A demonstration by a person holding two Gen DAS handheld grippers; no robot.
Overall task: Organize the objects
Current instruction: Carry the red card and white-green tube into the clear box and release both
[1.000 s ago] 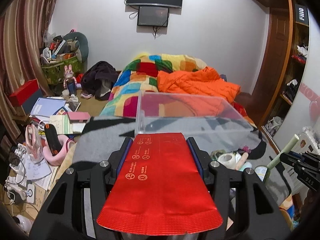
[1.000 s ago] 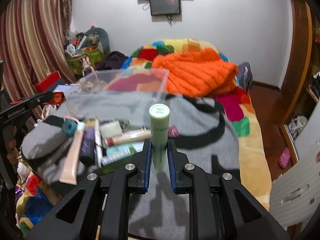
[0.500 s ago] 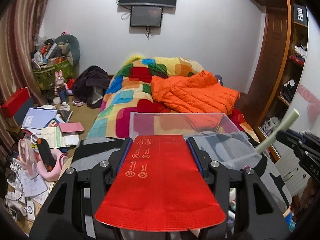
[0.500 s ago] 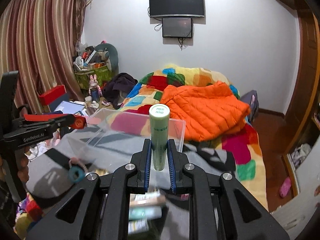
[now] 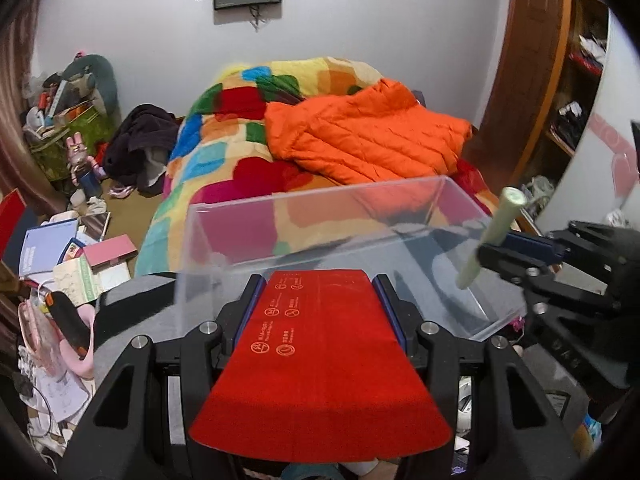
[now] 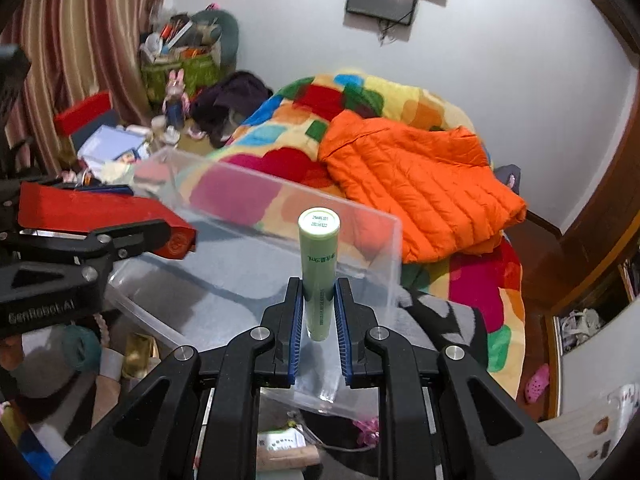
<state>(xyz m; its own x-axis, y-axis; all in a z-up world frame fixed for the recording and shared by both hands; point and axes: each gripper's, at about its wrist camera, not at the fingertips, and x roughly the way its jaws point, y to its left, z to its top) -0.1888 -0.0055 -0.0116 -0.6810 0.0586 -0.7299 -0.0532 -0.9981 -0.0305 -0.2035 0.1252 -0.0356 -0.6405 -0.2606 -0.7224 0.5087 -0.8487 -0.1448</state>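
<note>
My left gripper (image 5: 319, 280) is shut on a flat red pouch (image 5: 320, 356) with small printed icons, held level at the near rim of a clear plastic bin (image 5: 320, 204). It shows at the left of the right wrist view (image 6: 172, 240) with the pouch (image 6: 88, 208). My right gripper (image 6: 318, 292) is shut on a pale green tube (image 6: 319, 272) standing upright between the fingers, over the bin (image 6: 280, 196). In the left wrist view the tube (image 5: 492, 236) and right gripper (image 5: 496, 256) are at the bin's right side.
The bin rests on a grey and black blanket (image 6: 440, 312) on a bed with a patchwork quilt (image 5: 224, 136) and an orange jacket (image 5: 368, 136). Toiletries lie below the bin (image 6: 280, 440). Books and clutter (image 5: 60, 248) cover the floor at left.
Both grippers have moved closer to the bin. The tube now sits over the bin's right part, and the pouch's front edge reaches the bin's near rim.
</note>
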